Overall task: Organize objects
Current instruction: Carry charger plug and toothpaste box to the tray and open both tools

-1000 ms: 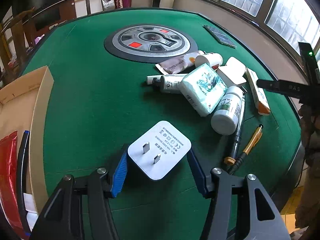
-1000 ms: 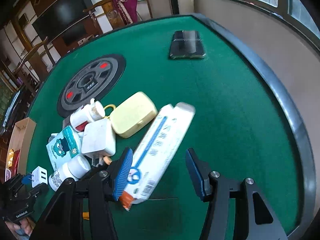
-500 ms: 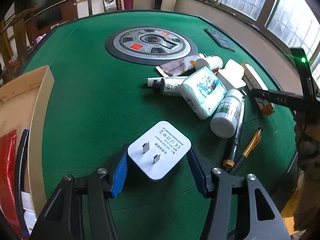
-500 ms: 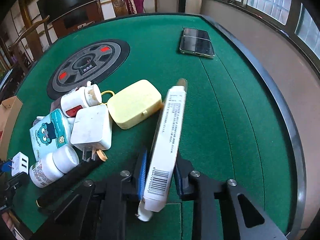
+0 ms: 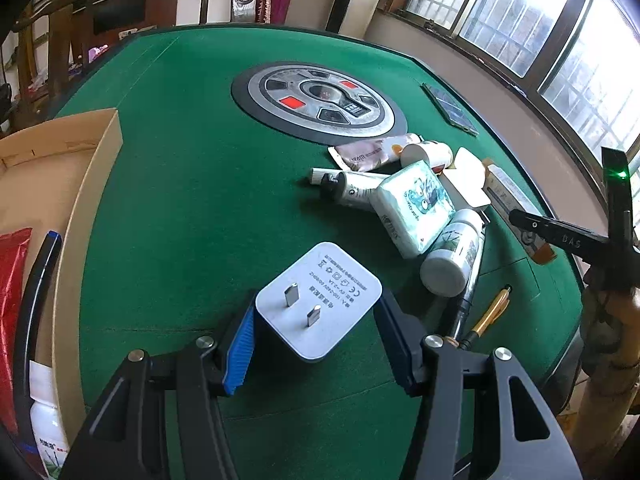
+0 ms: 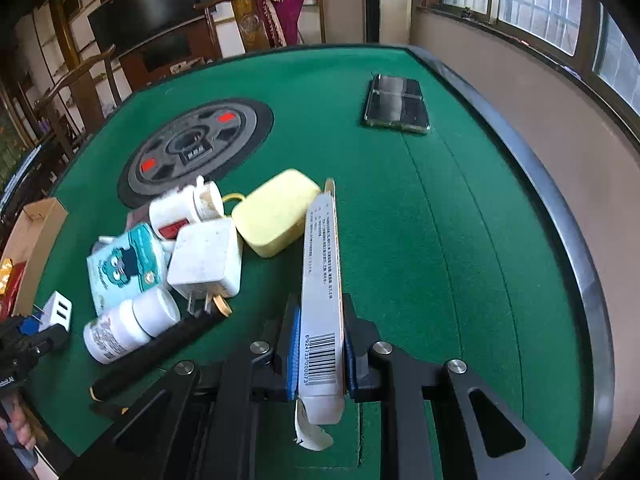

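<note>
My left gripper is clamped on the white USB charger, its two prongs facing the camera, held above the green table. My right gripper is closed tight on the long white box, pinching it on edge near its barcode end so the rest sticks out forward over the felt, with a torn flap hanging from the near end. Just left of that box I see the pile: a yellow case touching the box's far end, a white plug adapter beside it, a tissue pack with a cartoon face, a white pill bottle lying on its side, and another white bottle behind them. A black pen lies slantwise in front of the pile. From the left view a gold pen rests near the table's edge, and a cardboard box sits at the far left, holding a red packet. A round control panel is set in the table's middle, and a dark phone lies well apart toward the far rim
</note>
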Motion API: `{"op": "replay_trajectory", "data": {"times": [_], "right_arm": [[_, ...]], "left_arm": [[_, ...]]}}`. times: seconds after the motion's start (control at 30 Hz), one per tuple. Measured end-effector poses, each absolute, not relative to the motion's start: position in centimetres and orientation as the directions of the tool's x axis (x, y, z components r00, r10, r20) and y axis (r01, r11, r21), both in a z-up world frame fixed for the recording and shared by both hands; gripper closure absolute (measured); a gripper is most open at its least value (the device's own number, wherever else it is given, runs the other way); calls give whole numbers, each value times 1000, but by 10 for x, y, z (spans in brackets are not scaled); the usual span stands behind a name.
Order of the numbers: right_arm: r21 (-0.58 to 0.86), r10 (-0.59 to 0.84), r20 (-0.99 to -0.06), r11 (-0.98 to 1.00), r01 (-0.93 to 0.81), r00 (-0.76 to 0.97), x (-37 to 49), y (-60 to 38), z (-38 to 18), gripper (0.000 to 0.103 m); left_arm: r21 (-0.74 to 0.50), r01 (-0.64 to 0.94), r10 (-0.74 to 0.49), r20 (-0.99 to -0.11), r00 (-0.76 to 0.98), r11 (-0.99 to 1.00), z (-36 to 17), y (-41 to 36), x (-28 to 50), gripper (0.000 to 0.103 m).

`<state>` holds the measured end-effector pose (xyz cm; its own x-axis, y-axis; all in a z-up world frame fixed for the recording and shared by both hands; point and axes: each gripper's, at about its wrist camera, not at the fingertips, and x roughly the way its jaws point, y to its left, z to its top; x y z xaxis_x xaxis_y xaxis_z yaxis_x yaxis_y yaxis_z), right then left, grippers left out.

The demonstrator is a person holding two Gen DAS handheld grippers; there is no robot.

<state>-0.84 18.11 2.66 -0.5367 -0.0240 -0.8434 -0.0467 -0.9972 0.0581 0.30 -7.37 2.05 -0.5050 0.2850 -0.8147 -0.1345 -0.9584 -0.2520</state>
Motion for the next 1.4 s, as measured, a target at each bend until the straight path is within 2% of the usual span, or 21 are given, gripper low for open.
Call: {"op": "replay_trajectory", "data": {"times": [0.27,0.4,0.5,0.57,0.7,1.1,1.4], "right_arm": [[96,-52,-852,-994,-58,-521,-16,186,22,75],[92,-49,-863,-994,-61,-504,-19,185,16,74],[46,-13,-857,-998,-51,-515,-19,180,15,75],[47,-17,-851,-998,-45,-525,-17,178,16,83],[69,-36,-818,-997,-35,-575,-8,179,31,86],[169,-175,-730,-983,73,-660,14,151,70,86],[208,-262,-721,-965,160,-642,22,120,70,85]], "left_arm": [[-252,-134,285,-817,-502,-958,19,-72,3,47],[-248,-137,283,-817,-503,-959,19,-72,3,47],[-243,-138,279,-816,-507,-960,18,-70,4,47],[-248,-134,281,-813,-510,-960,18,-71,4,47],[-278,-108,293,-802,-520,-954,18,-78,5,47],[-284,-101,290,-770,-568,-954,40,-87,17,47],[-286,-63,260,-729,-633,-956,69,-117,47,47]]}}
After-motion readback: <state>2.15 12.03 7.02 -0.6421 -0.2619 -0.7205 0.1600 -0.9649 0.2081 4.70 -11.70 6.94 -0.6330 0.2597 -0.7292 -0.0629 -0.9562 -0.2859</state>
